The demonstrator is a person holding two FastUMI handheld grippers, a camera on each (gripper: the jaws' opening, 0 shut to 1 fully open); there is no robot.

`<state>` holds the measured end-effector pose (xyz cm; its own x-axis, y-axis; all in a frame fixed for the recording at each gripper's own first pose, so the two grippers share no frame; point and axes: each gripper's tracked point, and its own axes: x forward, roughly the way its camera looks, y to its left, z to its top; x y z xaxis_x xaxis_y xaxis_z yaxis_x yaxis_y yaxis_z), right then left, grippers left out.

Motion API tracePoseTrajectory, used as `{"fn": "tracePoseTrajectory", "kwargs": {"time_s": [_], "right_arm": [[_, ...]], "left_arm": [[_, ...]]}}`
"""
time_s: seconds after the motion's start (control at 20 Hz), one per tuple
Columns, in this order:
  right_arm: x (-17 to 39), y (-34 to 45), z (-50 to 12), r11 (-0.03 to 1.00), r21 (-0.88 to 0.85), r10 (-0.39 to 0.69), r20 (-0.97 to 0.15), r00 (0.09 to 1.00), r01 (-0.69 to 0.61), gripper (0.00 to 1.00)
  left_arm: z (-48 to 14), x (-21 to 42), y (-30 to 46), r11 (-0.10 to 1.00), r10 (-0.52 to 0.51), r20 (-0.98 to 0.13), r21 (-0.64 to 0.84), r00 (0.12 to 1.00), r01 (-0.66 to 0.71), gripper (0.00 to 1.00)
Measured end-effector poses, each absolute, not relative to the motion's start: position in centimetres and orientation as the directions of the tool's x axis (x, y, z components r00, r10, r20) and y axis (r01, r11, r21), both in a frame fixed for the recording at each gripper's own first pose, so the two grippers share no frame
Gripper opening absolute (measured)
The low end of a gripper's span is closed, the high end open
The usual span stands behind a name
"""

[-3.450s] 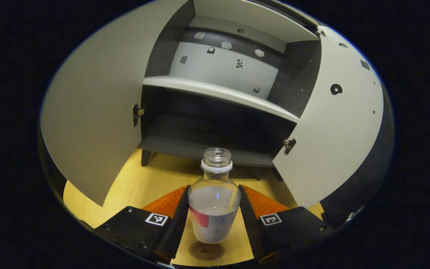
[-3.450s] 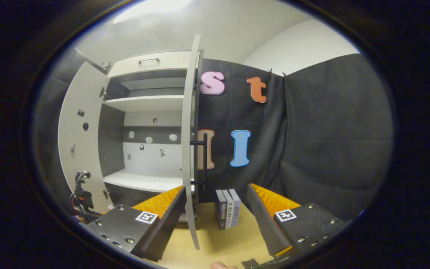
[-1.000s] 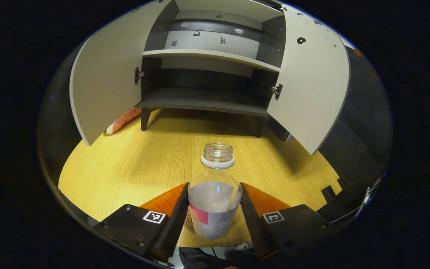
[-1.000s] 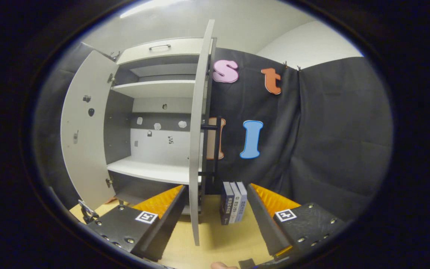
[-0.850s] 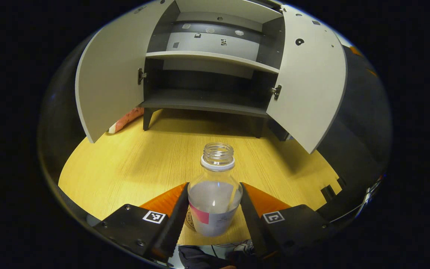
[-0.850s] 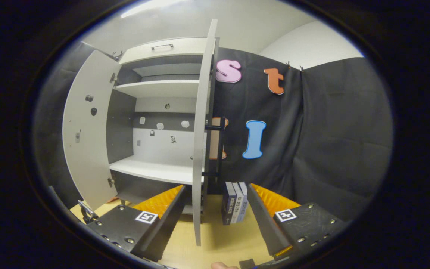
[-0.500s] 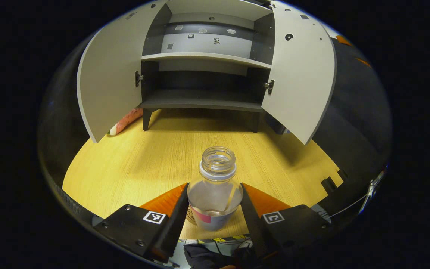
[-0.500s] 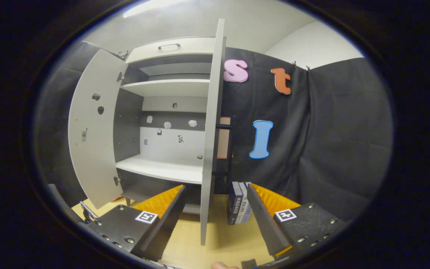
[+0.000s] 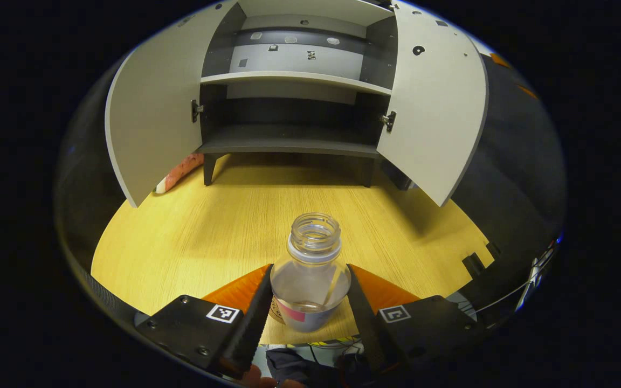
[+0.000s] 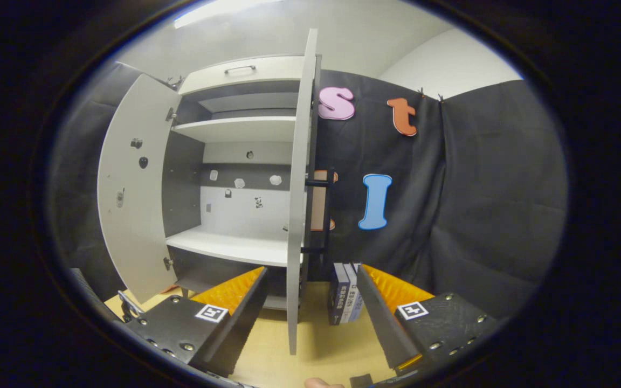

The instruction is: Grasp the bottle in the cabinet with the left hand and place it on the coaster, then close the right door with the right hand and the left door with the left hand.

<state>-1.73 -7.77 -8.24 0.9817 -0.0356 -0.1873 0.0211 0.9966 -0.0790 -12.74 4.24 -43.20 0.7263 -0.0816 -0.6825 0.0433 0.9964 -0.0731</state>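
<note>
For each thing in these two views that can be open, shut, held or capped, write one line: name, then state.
left gripper: shut on the bottle
right gripper: open, holding nothing
bottle: upright, uncapped, low above the coaster
left door: open
right door: open
top drawer: shut
books: standing upright beside the cabinet

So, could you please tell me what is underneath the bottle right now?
A sliver of the round brown coaster peeks out at the lower left of the bottle, on the wooden table. The bottle covers the rest, so whether it sits centred or even touches is hidden.
</note>
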Motion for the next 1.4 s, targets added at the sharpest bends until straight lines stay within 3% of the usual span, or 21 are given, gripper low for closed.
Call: {"fn": "tracePoseTrajectory", "kwargs": {"time_s": [0.7, 1.4], "right_arm": [[-1.9, -8.4, -8.9, 0.998, -0.050, -0.045, -0.192, 0.980, 0.036, 0.99], [-2.7, -9.1, -9.4, 0.997, -0.061, -0.067, -0.196, 0.978, 0.056, 0.99]], "left_arm": [[-39.8, -11.7, 4.3, 0.998, -0.059, -0.632, -0.024, 0.773, 0.056, 0.78], [-36.8, -9.4, 4.9, 0.997, -0.068, -0.570, -0.072, 0.819, 0.032, 0.74]]}}
